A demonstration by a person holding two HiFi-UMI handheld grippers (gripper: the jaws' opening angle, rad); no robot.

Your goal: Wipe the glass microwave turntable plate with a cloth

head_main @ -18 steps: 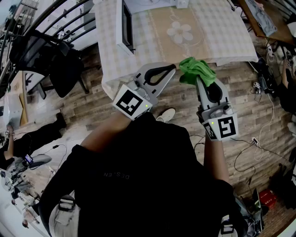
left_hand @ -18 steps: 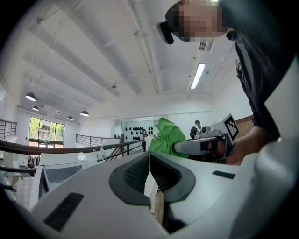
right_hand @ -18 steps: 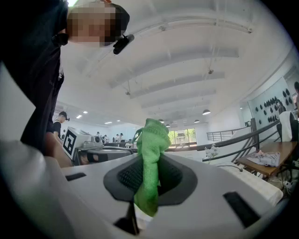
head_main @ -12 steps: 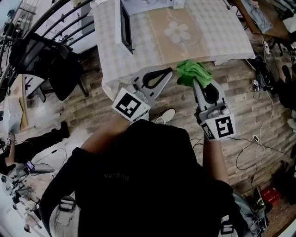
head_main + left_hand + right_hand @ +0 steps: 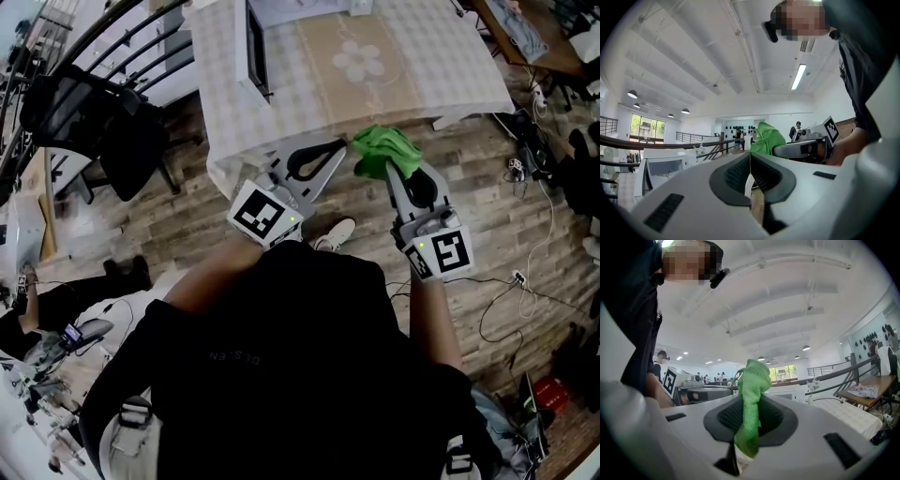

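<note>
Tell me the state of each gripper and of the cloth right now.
Left gripper: jaws shut, nothing between them.
Right gripper: jaws shut on the green cloth.
green cloth: bunched up, sticking out past the jaws.

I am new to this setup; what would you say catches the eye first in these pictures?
The bright green cloth stands out first, pinched in the right gripper, which is held over the wooden floor just short of the table. Beside it, the left gripper is shut and empty, its tip close to the cloth.
</note>
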